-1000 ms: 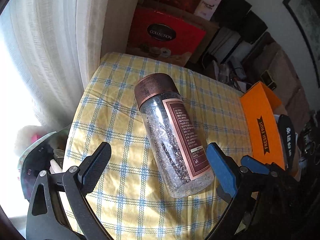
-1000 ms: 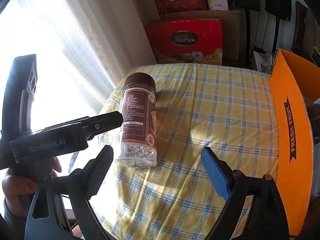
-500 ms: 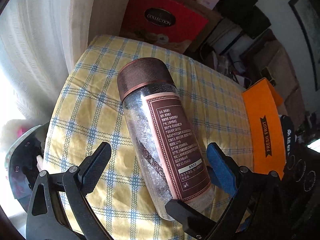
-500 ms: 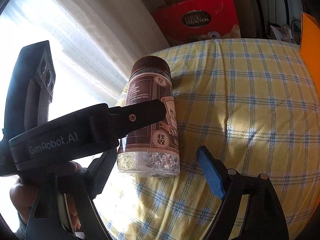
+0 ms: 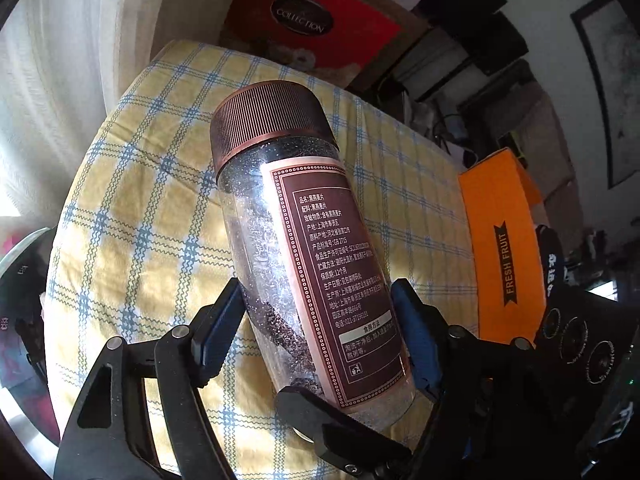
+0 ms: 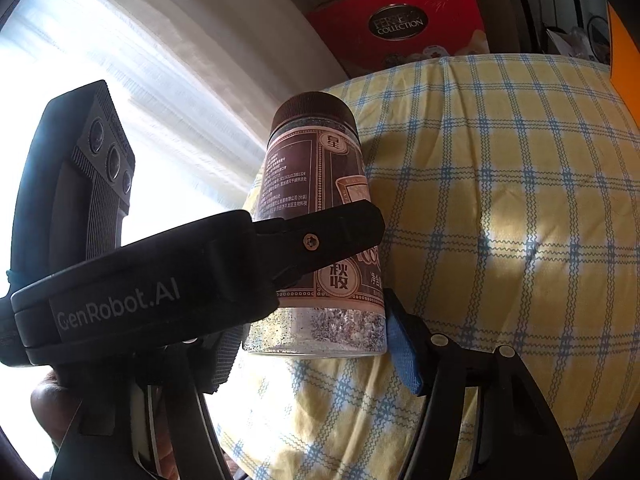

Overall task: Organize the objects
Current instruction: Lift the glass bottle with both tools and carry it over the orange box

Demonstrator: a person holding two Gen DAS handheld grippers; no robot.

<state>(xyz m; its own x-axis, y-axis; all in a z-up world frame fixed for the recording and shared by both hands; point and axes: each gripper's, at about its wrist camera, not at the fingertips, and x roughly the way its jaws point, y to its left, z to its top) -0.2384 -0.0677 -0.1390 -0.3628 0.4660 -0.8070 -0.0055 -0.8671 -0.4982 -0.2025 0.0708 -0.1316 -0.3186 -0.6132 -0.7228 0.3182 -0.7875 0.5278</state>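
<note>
Both grippers, left (image 5: 318,316) and right (image 6: 312,356), have now closed their fingers on the mid-frame flake jar (image 5: 304,248), ready for lifting.

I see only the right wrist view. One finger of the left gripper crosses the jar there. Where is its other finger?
Observer: In the left wrist view, the left gripper has a blue pad against each side of the jar.
Operator: What is the orange edge at my right?
Observer: An orange box lettered FRESH FRUIT, by the checked cloth.
Operator: What does the jar's other face carry?
Observer: A brown label with small printed lines.
</note>
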